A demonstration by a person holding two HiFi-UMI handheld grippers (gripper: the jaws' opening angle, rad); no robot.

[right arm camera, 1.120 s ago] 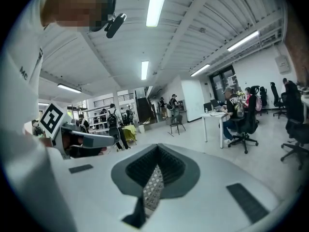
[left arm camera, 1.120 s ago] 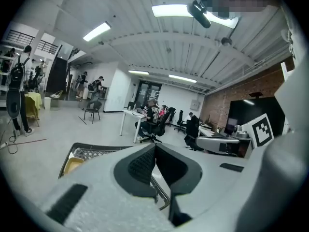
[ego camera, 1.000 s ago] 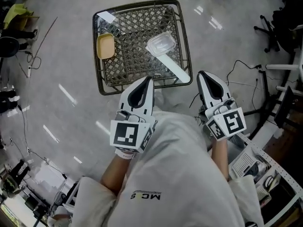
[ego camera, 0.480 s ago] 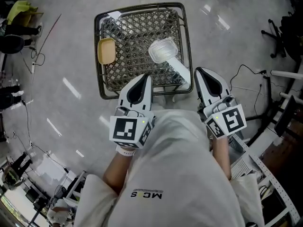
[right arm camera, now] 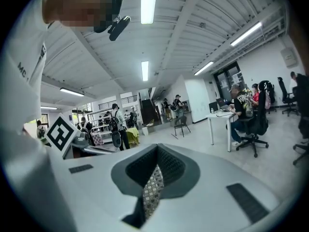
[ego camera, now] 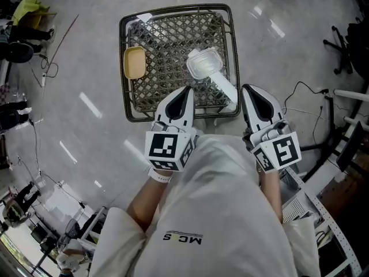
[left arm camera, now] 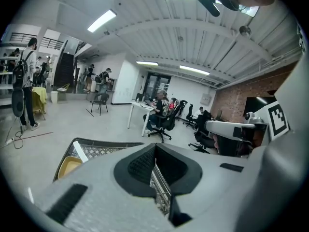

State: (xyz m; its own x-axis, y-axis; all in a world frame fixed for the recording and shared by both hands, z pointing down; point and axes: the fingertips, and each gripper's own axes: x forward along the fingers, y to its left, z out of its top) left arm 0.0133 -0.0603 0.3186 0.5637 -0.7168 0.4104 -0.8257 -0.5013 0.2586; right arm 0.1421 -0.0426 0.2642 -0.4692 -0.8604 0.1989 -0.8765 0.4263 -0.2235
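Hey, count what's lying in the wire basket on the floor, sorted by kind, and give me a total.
Yellow tray: 1
Clear plastic container: 1
White flat strips: 2
Total in the wire basket: 4

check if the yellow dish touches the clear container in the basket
Apart. The head view shows bare basket mesh between yellow dish and clear container.

We hold both grippers low over the floor, each tapering to a closed point. Our left gripper (ego camera: 185,93) overlaps the near rim of a wire basket (ego camera: 173,8); our right gripper (ego camera: 252,92) sits just beside its near right corner. Inside lie a yellow tray (ego camera: 134,62) and a clear tub (ego camera: 204,63) touching a white strip (ego camera: 223,88).
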